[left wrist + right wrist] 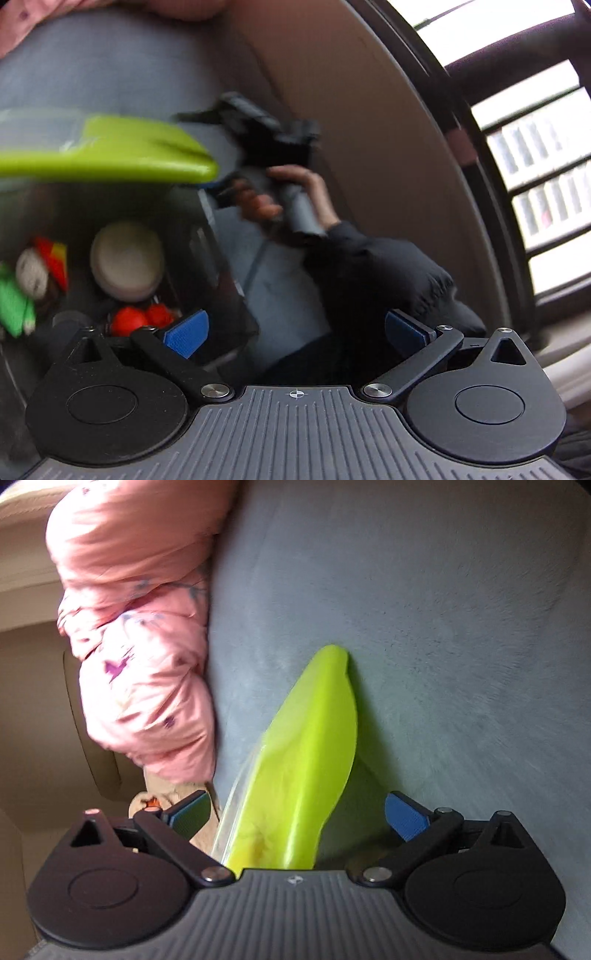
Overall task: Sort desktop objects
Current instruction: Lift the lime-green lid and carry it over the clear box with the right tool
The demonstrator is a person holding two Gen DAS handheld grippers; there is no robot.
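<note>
Both grippers have their blue pads spread wide apart, and neither is pinching anything. The left gripper (293, 328) hangs over a dark bin (221, 273) with some bits in it: a pale round lid or dish (127, 258), a couple of red balls (142, 317), something bright green (14, 299) at the left edge, and a whitish blob with red and yellow behind it (33, 273). It's all pretty blurry, so I can't say what those really are.

The lime-green thing (314, 760) sits between the right gripper's (297, 812) spread fingers without touching either pad. It looks like a soft pouch with a clear plastic edge, and it lies against the grey fabric surface (443, 627). From the left camera, it shows up as a flat green slab (110, 151) right above the bin, with the person's right hand (295, 195) on the gripper handle beside it.

A pink padded jacket (140, 627) is bunched at the left edge of the grey fabric.
</note>
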